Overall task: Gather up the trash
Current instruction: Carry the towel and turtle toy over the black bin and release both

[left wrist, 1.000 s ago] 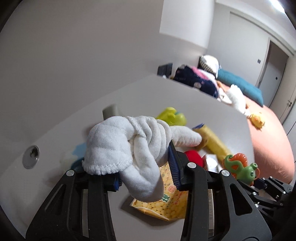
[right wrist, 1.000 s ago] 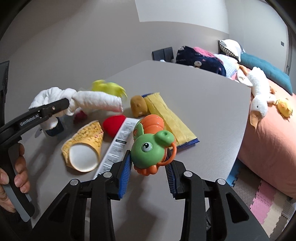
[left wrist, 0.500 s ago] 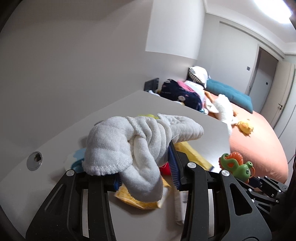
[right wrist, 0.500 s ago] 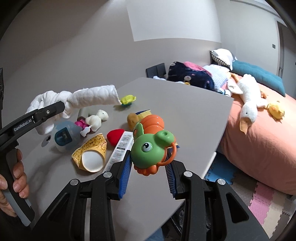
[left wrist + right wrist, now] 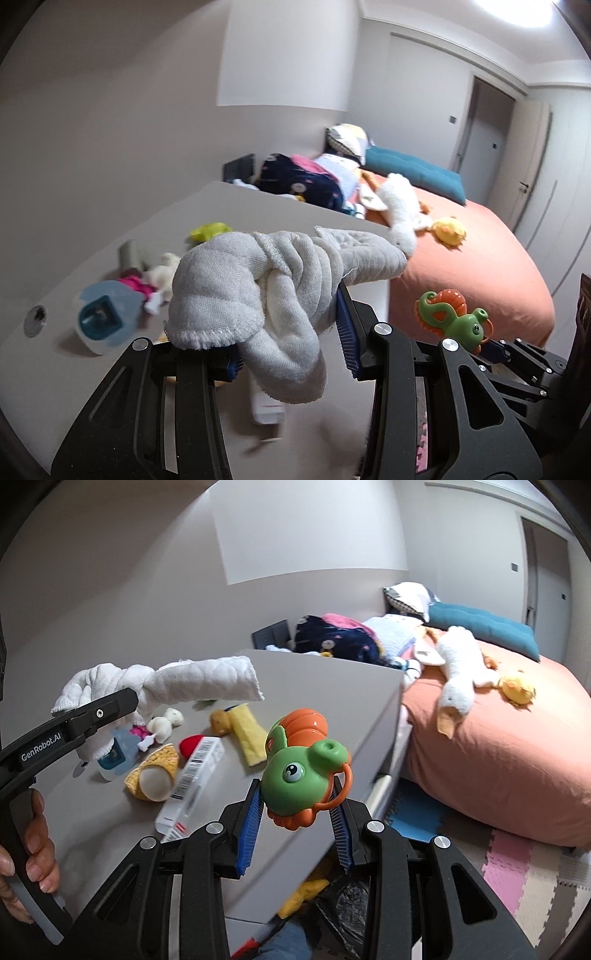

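- Grippers are now lifting both loads clear of the table point(image 5: 325, 686), toward its near edge.
- Left gripper point(image 5: 291, 343) is clamping the knotted towel point(image 5: 266, 291).
- Right gripper point(image 5: 295, 827) is clamping the green toy point(image 5: 303, 775); removal is progressing.

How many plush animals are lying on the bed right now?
2 that I can see: a white goose plush stretched across the orange bed, and a small yellow plush beside it. The clothes pile may hide others.

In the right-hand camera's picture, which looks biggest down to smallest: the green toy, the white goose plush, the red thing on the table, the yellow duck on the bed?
1. Green toy, though it is nearest the camera, so unsure.
2. White goose plush.
3. Yellow duck and red thing look alike.
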A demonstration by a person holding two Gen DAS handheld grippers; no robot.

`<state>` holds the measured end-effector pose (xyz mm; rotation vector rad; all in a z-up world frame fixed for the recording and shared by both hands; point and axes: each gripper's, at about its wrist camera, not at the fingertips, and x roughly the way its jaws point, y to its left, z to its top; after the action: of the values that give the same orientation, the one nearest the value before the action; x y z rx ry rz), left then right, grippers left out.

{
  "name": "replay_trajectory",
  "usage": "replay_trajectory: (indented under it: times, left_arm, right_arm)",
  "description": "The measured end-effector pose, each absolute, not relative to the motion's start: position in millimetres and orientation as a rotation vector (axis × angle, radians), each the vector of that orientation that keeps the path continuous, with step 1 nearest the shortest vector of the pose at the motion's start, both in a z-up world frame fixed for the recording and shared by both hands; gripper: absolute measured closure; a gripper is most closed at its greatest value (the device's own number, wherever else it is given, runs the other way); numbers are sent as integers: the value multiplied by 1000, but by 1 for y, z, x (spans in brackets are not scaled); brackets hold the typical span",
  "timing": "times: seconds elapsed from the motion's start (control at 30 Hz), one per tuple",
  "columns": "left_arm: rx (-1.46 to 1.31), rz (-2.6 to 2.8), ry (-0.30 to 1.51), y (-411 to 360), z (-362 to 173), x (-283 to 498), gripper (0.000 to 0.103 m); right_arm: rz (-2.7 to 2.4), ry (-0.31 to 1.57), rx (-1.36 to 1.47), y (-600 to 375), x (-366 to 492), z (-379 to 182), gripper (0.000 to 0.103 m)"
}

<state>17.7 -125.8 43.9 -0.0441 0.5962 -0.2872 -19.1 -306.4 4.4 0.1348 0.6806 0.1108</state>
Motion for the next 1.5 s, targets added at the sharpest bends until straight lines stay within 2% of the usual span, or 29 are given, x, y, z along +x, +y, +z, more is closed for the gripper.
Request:
replay_trajectory:
  times: [0.77, 0.83, 0.87, 0.9, 0.93, 1.5]
  left_arm:
    - [98, -530, 701, -273, 8, 15, 62]
    - [112, -530, 725, -281, 2, 17, 58]
    - [120, -524, 737, -285, 0, 18, 43]
    - [128, -508, 747, -288, -2, 19, 16]
    - [136, -490, 743, -292, -4, 19, 7]
    - [152, -438, 715, -276, 0, 15, 6]
  right_arm:
    - [-124, 662, 268, -431, -61, -4, 68]
    - [-134, 680, 272, -437, -61, -7, 67]
    - [-150, 683, 285, -442, -62, -9, 50]
    - [-166, 678, 295, -446, -64, -9, 40]
    - [-192, 667, 306, -450, -66, -10, 29]
    - [-208, 672, 357, -466, -68, -23, 26]
